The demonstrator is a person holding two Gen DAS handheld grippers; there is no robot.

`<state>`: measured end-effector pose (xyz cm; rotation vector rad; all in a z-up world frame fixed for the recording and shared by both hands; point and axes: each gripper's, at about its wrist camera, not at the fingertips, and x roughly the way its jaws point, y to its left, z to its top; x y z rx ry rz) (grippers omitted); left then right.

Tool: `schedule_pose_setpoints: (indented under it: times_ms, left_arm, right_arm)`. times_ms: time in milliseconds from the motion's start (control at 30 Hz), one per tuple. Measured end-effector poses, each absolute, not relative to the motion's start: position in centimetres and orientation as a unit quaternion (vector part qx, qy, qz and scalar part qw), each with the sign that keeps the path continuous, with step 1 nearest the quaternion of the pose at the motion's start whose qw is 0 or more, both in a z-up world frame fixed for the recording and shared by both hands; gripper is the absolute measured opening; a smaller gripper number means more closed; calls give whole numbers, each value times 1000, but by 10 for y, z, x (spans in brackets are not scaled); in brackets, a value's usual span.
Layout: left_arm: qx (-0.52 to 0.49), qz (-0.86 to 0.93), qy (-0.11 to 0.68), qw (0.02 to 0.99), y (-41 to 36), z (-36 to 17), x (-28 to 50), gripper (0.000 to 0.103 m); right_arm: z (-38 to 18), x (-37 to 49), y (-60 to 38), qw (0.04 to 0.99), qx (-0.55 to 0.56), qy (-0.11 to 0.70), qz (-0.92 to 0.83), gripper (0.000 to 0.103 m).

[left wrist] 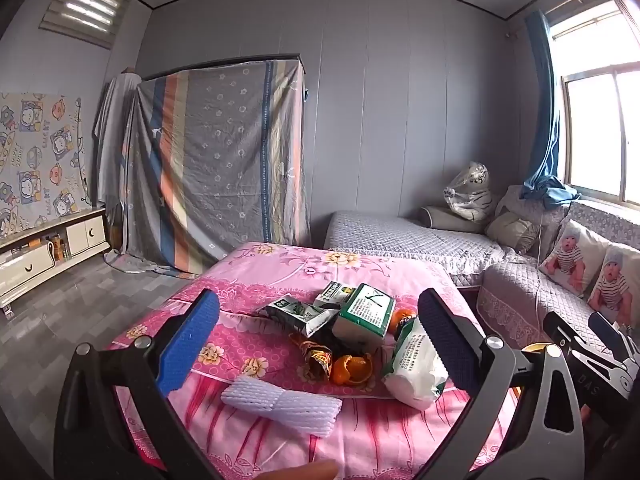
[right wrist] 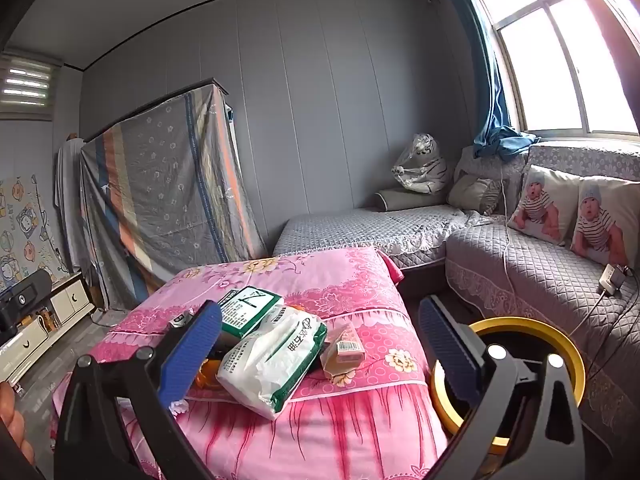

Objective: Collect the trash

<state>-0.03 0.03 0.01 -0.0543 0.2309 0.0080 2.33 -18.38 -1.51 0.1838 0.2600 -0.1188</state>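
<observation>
The pink table (left wrist: 280, 264) spreads ahead of both my tongs. A yellow bin (right wrist: 560, 344) sits low behind my right tongs' (right wrist: 320, 354) right finger. The trash is heaped ahead between my fingers: tissue pack (right wrist: 276, 360), green carton (left wrist: 366, 312), foam net (left wrist: 280, 404) nearest my left tongs (left wrist: 318, 344), orange peel (left wrist: 352, 368). Both tongs gape wide, holding nothing.

The left gripper (left wrist: 320, 344) stands with its jaws spread wide, nothing between the blue pads, tilted slightly downward. The right gripper (right wrist: 320, 350) matches it: jaws wide apart, empty, angled slightly downward. A fingertip (left wrist: 304, 472) shows below the left gripper.
</observation>
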Motion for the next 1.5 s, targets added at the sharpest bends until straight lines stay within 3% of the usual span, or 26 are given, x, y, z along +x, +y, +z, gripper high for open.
schedule_pose_setpoints:
  times_ms: [1500]
  left_arm:
    - [-34, -9, 124, 992, -2, -6, 4, 95]
  right_arm:
    - [-22, 27, -186, 984, 102, 135, -64, 95]
